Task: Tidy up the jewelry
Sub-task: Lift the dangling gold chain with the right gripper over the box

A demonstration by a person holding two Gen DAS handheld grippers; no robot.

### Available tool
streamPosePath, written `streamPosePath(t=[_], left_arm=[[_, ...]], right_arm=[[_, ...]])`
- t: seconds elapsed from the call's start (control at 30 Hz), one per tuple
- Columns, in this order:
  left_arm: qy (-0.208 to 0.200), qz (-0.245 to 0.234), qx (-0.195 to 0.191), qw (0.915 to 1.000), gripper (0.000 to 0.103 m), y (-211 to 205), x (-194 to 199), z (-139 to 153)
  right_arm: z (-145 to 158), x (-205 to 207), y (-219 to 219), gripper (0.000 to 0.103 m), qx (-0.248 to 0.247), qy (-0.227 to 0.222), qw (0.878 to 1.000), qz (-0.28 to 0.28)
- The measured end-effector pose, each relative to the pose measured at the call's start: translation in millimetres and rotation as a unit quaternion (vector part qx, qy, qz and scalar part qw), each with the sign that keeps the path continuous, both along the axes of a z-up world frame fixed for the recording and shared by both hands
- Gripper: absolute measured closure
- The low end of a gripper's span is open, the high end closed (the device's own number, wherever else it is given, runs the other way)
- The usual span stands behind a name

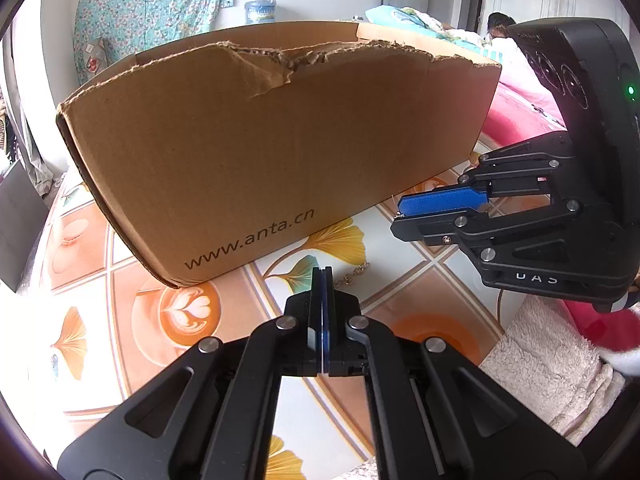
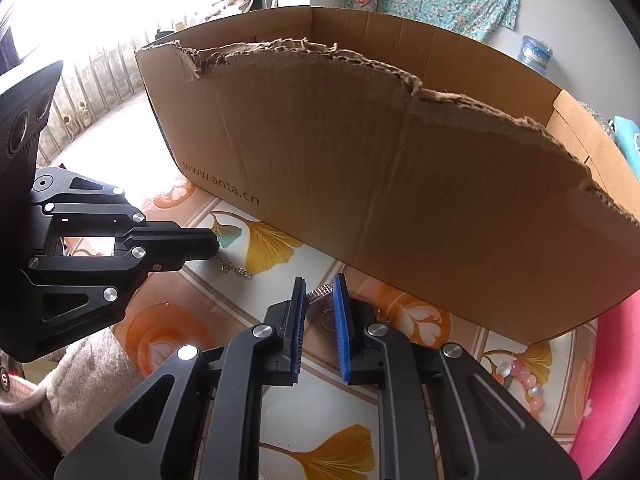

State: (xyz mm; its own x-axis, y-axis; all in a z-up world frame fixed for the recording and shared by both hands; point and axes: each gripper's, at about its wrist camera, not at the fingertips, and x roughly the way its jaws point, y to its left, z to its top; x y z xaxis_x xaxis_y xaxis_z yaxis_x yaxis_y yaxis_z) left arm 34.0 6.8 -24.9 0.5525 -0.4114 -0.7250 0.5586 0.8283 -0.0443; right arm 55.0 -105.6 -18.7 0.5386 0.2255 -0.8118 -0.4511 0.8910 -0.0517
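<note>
A gold chain lies on the patterned bench, one end right at the tip of the left tongs, whose jaws are pressed together; whether they pinch the chain I cannot tell. The right tongs stand parted, with a silvery piece on the bench just ahead between them. A pink bead bracelet lies to their right. Beyond both tongs stands a torn cardboard box.

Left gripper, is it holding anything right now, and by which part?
The left gripper is shut on the gold chain, pinching one end; the rest trails on the table. The right gripper is open, holding nothing.
</note>
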Motion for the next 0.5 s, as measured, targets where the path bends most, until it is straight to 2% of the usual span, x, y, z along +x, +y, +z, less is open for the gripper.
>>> streamPosePath(t=[0.17, 0.5], left_arm=[[-0.001, 0.001, -0.003, 1.0000, 0.103, 1, -1, 0], [-0.001, 0.004, -0.006, 1.0000, 0.103, 4, -1, 0]], right_arm=[[6, 1, 2, 0.089, 0.002, 0.004, 1.000, 0.000], [27, -19, -9, 0.089, 0.060, -0.007, 0.998, 0.000]])
